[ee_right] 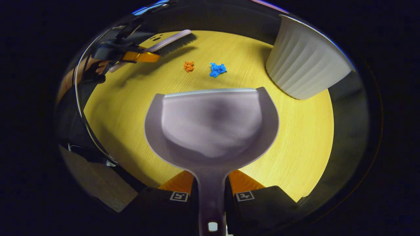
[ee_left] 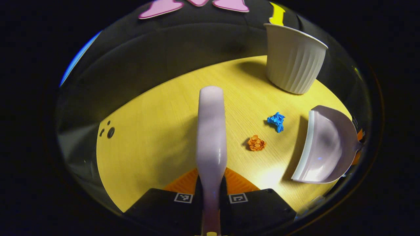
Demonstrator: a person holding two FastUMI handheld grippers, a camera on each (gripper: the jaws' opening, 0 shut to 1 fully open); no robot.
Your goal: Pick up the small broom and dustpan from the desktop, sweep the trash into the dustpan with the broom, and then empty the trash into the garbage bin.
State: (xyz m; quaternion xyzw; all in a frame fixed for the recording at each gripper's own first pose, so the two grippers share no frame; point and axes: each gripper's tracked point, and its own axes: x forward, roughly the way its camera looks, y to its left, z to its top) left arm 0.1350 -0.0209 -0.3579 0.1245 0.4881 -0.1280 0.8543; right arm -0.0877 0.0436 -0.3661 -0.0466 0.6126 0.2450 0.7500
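Left tool [ee_left: 211, 191] is clenching the broom [ee_left: 211, 131] by its handle, w/ both fingers pressing on it; the broom's pale lilac back is running straight ahead over the bench [ee_left: 157, 124]. In the right gripper view the same broom [ee_right: 170, 41] is showing dark bristles, hanging above the bench's far left part, w/ the left tool [ee_right: 139, 56] and the holding hand [ee_right: 93, 70] beside it.

Right tool [ee_right: 211, 193] is gripping the dustpan [ee_right: 211, 127] by its stem, fingers pressing on both sides. The pan's straight front lip is pointing toward the trash. In the left gripper view the dustpan [ee_left: 323, 147] is sitting at the right edge, tilted, open side facing the trash.

Trash is lying on the bench between broom and dustpan: an orange scrap [ee_left: 256, 143] and a blue scrap [ee_left: 276, 121], near each other but apart. Right gripper view: orange scrap [ee_right: 188, 66] and blue scrap [ee_right: 217, 69] are lying just beyond the pan's lip.

Garbage bin [ee_left: 293, 59], white and ribbed, is standing upright at the bench's far right; also garbage bin [ee_right: 303, 64] in the right gripper view.
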